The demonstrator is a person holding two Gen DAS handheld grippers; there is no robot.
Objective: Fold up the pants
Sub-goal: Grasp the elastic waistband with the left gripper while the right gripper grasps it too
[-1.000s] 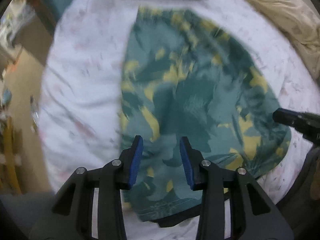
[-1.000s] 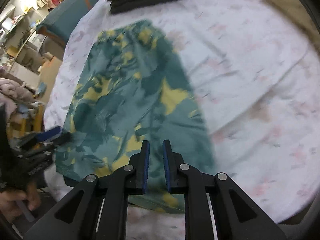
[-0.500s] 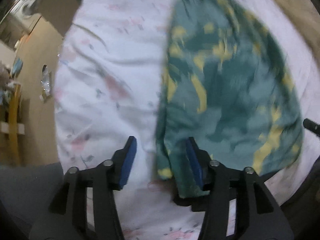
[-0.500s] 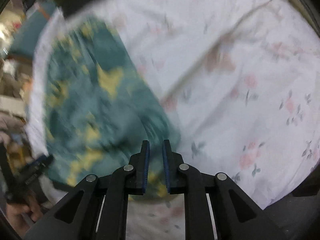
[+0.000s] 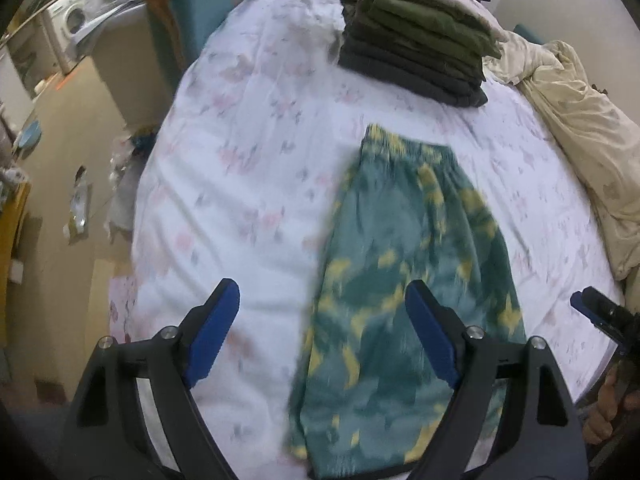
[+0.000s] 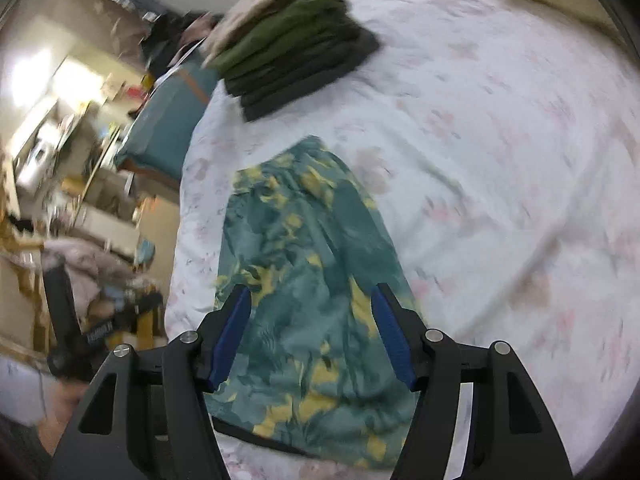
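Pants (image 5: 408, 264) lie folded lengthwise below the clothes stack (image 5: 416, 36); crosswise fold outstanding. Left gripper (image 5: 320, 336) and right gripper (image 6: 312, 336) both spread apart, empty.

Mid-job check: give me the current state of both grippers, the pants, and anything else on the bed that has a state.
left gripper: open, holding nothing, raised above the bed.
right gripper: open, holding nothing, raised above the pants.
pants: folded lengthwise into one long strip, flat on the bed sheet, waistband at the far end.
stack of clothes: folded, piled neatly beyond the pants.
cream blanket: crumpled along the bed's edge.
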